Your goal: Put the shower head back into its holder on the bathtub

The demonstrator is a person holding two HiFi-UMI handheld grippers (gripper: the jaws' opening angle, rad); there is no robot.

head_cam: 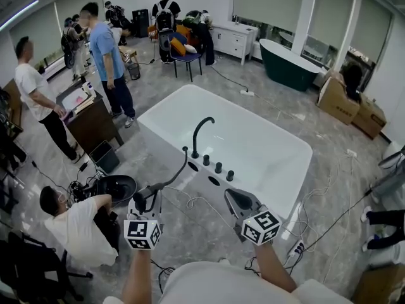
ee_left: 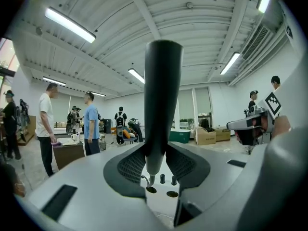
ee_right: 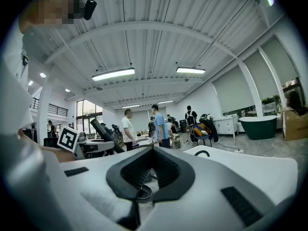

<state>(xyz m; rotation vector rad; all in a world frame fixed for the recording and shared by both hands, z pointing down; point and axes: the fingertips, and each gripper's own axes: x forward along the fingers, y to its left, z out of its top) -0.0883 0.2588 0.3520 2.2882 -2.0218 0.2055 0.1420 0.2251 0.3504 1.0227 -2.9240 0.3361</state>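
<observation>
Holding the shower head (ee_left: pixel 161 105) in our left gripper (ee_left: pixel 156 166), we are getting ready to put it back in its holder. To do this well, we think we should aim its thin end at one of the two dark holes (head_cam: pixel 214 181) on the near long edge of the bathtub (head_cam: pixel 166 145). The holes sit beside the row of knobs (head_cam: pixel 218 168) and the bent tap (head_cam: pixel 201 132). We cannot tell which hole is the holder. We should go slowly and keep the handle straight. We should let go only when it sits deep and does not wobble.

The left jaws are part way apart and press on the dark handle from both sides. The handle stands up between them, and its thin end pokes out past the tips toward the tub. It hangs just in front of the near edge and does not touch the holes yet.

Our right gripper (head_cam: pixel 239 198) waits by the same edge, jaws closed with nothing in them
</observation>
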